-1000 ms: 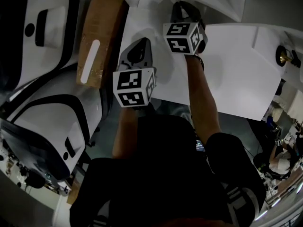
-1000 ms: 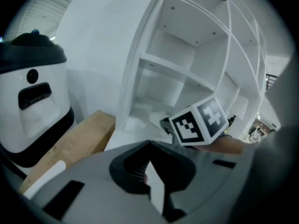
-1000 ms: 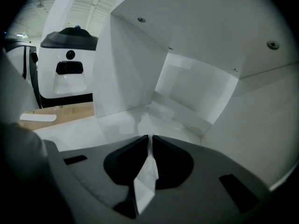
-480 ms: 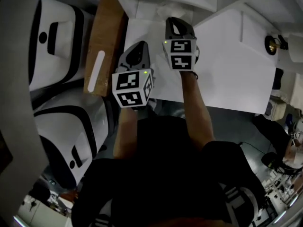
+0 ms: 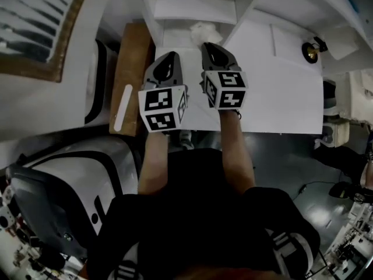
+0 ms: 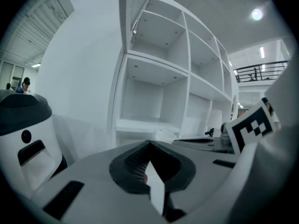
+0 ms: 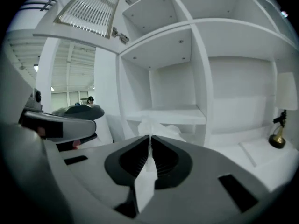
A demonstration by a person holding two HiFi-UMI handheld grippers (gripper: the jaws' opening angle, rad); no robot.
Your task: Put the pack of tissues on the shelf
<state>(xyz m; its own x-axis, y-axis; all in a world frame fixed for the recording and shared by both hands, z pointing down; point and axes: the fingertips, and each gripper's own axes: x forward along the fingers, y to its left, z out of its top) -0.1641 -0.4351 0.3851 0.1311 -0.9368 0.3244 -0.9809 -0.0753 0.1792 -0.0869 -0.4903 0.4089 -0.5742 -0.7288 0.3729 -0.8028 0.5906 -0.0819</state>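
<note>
Head view: the left gripper (image 5: 170, 57) and right gripper (image 5: 211, 45) are held side by side over a white worktop (image 5: 280, 92), both aimed at the shelf (image 5: 192, 7). The pack (image 5: 201, 31), a crumpled white bundle, lies at the foot of the shelf, at the mouth of a low bay, just ahead of the right gripper's tips. A wooden board (image 5: 129, 69) lies to the left.

Left gripper view: the left gripper's (image 6: 149, 144) jaws are pressed together with nothing between them, and the pack (image 6: 161, 134) lies beyond them.

Right gripper view: the right gripper's (image 7: 149, 136) jaws are drawn together to a thin slit. The pack (image 7: 161, 129) sits directly past the tips; contact cannot be told. A brass object (image 7: 276, 139) stands to the right.
</note>
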